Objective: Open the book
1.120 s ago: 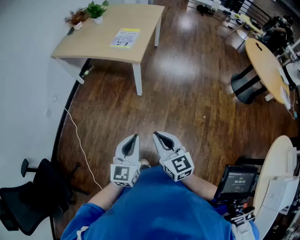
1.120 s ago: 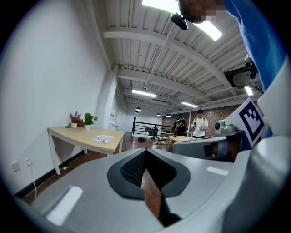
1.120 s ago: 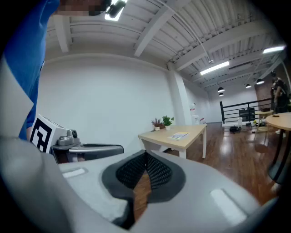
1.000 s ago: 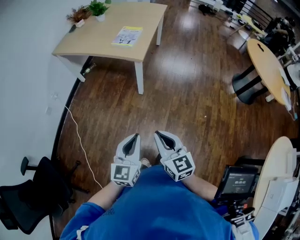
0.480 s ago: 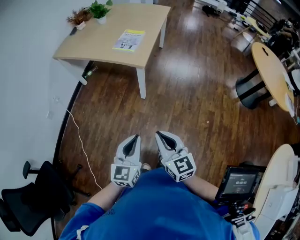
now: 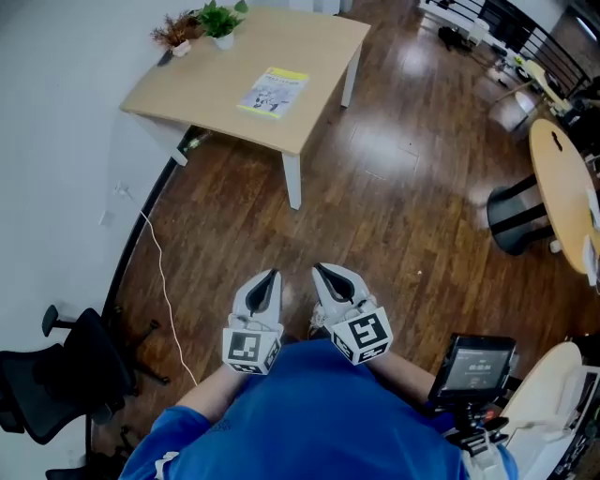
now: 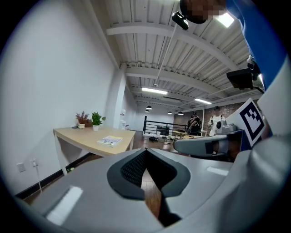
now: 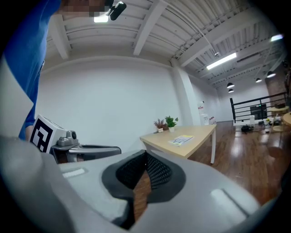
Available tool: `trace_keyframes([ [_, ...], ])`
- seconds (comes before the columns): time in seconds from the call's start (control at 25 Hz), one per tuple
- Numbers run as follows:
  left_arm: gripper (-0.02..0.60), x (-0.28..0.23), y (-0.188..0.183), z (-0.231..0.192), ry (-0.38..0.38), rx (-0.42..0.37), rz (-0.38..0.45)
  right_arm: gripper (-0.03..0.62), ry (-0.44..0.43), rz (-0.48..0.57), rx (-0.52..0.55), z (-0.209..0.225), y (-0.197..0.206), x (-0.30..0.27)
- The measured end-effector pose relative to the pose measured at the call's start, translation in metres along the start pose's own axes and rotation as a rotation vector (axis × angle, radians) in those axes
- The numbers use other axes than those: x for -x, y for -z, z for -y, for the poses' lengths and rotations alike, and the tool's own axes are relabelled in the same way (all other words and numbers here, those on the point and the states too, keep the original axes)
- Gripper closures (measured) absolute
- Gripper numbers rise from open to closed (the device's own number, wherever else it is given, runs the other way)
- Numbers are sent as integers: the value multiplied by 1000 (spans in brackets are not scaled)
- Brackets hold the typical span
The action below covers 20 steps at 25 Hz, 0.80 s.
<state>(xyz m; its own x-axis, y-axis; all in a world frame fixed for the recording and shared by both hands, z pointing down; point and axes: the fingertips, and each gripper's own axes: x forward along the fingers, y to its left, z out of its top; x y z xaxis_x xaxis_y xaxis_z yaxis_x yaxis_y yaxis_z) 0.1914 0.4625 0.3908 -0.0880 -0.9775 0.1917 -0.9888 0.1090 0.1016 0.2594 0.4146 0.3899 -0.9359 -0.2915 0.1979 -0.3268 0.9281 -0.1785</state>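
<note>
The left gripper and right gripper sit side by side, close in front of the person's blue shirt. Both have their jaws closed tip to tip, with nothing between them.

- **12 o'clock:** a stretch of wooden floor, then the near leg of a table, well apart from both grippers.
- **Book:** the book lies shut and flat on the table, toward its near right edge.
- **Far corner:** two potted plants stand by the wall.
- **9 o'clock:** a white cable trails across the floor.
- **8 o'clock:** a black chair.
- **4 o'clock:** a dark screen.
- **2 o'clock:** a black-and-white stool beside a round table.
</note>
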Motion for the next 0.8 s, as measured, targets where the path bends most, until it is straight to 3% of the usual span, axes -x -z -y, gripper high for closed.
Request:
trace_keyframes([
  [0.44, 574, -22, -3, -34, -136, 11, -1, 591, -130, -14, -3, 6, -3, -48],
  [0.8, 574, -11, -9, -116, -181, 47, 23, 591, -170, -31, 29, -35, -8, -121],
])
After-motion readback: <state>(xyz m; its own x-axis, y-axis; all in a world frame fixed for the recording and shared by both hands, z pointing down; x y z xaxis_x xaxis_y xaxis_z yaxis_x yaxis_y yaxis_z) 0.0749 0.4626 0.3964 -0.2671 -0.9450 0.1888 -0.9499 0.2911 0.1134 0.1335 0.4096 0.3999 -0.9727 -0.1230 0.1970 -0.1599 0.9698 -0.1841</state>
